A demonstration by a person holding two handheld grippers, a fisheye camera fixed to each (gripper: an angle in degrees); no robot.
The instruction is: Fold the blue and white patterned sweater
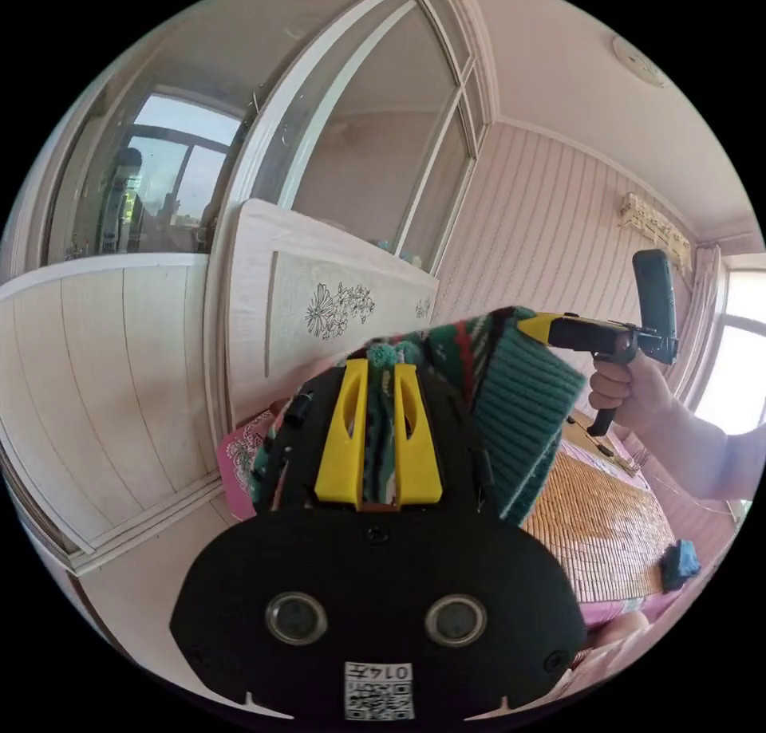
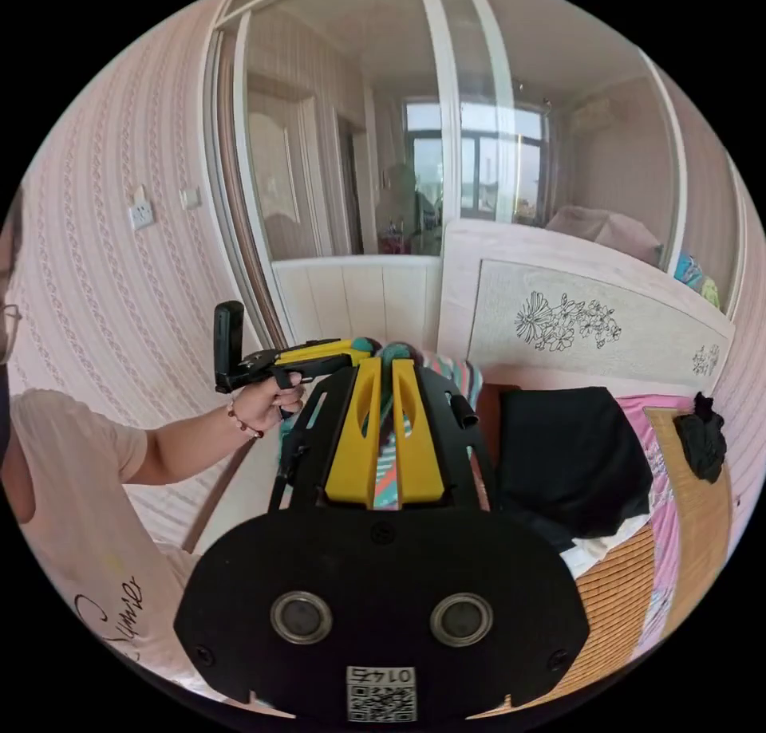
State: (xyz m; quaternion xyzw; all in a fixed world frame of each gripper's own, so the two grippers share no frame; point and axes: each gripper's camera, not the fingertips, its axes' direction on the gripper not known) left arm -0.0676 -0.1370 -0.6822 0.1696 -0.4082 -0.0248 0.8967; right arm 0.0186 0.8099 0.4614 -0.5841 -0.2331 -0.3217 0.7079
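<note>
While the yellow fingers (image 1: pixel 343 438) of the left gripper (image 1: pixel 381 366) pinch a fold of the sweater (image 1: pixel 523 398) between them, the right gripper (image 2: pixel 381 364) clamps its own fingers (image 2: pixel 415 438) on the knit too. Both hold the garment (teal ribbing, striped pattern) lifted above the bed (image 1: pixel 598 526). In the left gripper view, a hand (image 1: pixel 630 390) grips the other tool at the sweater's far corner. Behind stand a flowered headboard (image 2: pixel 590 326), a dark cloth (image 2: pixel 570 454) on the bed's woven mat (image 2: pixel 618 573) and glass doors (image 2: pixel 343 127).
</note>
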